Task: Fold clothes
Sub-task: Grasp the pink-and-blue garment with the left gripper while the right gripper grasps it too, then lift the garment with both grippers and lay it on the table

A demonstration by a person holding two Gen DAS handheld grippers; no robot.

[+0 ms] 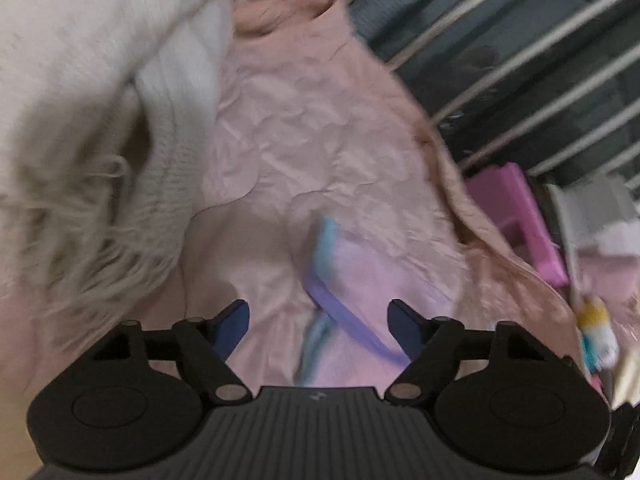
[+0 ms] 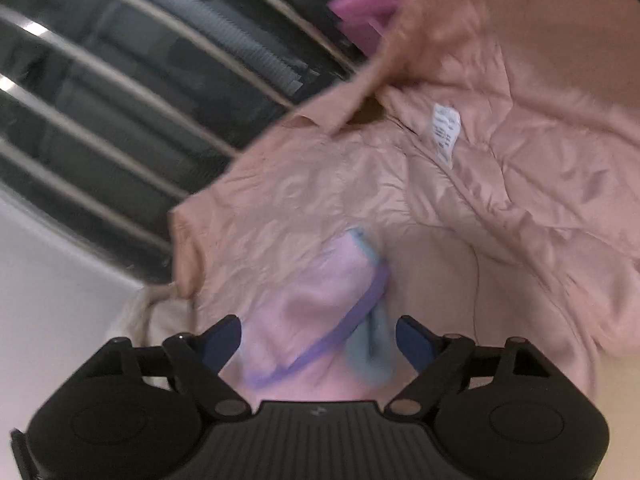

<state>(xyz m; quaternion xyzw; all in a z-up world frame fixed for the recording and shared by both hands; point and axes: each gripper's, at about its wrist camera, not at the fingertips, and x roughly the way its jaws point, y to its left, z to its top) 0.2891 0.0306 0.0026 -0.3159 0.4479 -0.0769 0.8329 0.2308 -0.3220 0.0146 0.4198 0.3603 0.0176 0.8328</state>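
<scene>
Right under both cameras lies the small garment (image 1: 352,276), pale pink with a purple band and a blue edge, and I take it as my landmark. It rests on top of a big pink jacket (image 1: 320,140) with a crinkled lining, spread out beneath it.

Seen from the left wrist, a cream knit (image 1: 80,100) with a fringe sits left of the small garment and overlaps the jacket's edge. Right of it, past the jacket's edge, are grey rails (image 1: 520,40) and a magenta box (image 1: 516,216). From the right wrist, the jacket's care label (image 2: 445,132) is above and right of the small garment, near the collar seam.

My left tool (image 1: 318,328) stands partly open, and its blue pads frame the purple band without pressing on it, so I read it as released. My right tool (image 2: 318,340) is likewise partly open, with the band and the blue edge lying in the gap. Nothing looks pinched there either, though the pictures are blurred and I can't rule out a light touch.

I judge this to be the start of a fold: both tools are lined up on the small garment to pick it up by its edge. The next move calls for settling each tool onto the fabric, then clenching on this layer alone, without catching the jacket lining beneath.
</scene>
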